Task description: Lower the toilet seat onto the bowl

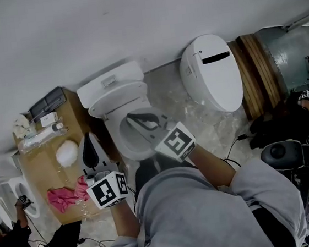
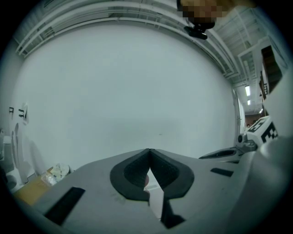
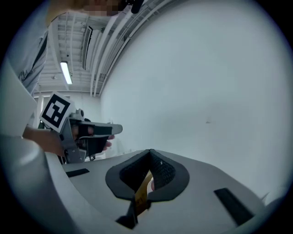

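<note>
The toilet seat [image 1: 123, 98] looks tipped up against the tank [image 1: 110, 81], which backs onto the wall at the floor's far edge, though the steep angle leaves this unsure. The open bowl [image 1: 122, 143] lies below it. The right claw [image 1: 137, 118] hangs over the bowl, its tips near the seat's lower edge, jaws pressed together with nothing between them. The left claw [image 1: 89, 147] sits just beside the bowl's left rim, above a cardboard box [image 1: 43, 171], likewise closed and empty.
</note>
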`<state>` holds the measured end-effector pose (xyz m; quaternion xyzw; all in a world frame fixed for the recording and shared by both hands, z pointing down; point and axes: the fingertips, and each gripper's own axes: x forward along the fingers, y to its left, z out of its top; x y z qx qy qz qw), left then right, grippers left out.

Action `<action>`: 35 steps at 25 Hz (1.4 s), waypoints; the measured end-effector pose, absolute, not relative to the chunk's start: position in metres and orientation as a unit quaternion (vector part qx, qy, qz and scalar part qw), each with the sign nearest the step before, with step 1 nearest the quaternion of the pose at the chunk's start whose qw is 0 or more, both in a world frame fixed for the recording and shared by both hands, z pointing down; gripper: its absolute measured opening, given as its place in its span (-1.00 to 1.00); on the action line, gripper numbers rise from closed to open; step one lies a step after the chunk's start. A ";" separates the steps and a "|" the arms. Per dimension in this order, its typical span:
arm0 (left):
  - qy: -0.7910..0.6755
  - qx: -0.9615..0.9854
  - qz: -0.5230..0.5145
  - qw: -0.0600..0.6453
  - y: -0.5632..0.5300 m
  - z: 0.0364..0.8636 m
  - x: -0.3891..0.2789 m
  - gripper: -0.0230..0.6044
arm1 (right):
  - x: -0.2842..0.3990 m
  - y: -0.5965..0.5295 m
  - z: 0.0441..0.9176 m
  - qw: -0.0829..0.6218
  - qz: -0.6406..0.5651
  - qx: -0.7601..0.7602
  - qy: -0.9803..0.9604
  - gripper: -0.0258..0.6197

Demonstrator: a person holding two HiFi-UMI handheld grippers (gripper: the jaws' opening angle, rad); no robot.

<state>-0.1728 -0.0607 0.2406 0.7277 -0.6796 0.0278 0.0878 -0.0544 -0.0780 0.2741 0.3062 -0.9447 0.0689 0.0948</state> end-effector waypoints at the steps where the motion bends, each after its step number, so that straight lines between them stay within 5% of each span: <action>1: -0.677 0.730 0.025 0.086 -0.061 0.236 -0.172 -0.93 | -0.053 -0.080 0.264 0.086 0.063 0.314 -0.944 -0.92; 17: -0.664 0.748 -0.008 0.026 -0.061 0.170 -0.171 -0.93 | -0.022 -0.086 0.148 -0.033 0.009 0.401 -0.915 -0.92; 35: -0.670 0.742 -0.013 0.014 -0.037 0.157 -0.181 -0.93 | -0.013 -0.065 0.133 -0.041 -0.019 0.421 -0.906 -0.93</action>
